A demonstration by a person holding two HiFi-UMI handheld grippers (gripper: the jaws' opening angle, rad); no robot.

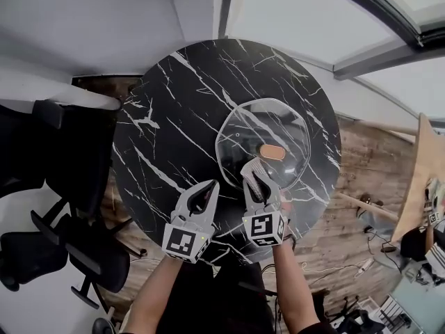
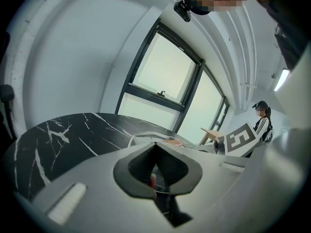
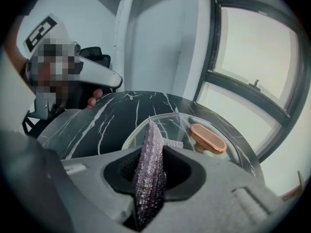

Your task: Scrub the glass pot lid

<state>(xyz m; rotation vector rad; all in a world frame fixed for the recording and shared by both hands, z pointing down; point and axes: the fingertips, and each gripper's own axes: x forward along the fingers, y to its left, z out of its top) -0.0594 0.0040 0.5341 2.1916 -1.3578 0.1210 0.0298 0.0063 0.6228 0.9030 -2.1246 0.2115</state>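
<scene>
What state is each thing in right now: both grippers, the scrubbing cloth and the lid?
left gripper: jaws together, nothing between them, over the near edge of the table.
right gripper: shut on the scrubbing cloth, at the lid's near rim.
scrubbing cloth: pinched on edge between the jaws.
glass pot lid: lying flat on the table, handle up.

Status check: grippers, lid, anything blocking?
Left gripper shut, empty, short of the glass lid. Right gripper shut on purple scrub pad at its near edge. Lid flat on table, handle up. Nothing in the way.
</scene>
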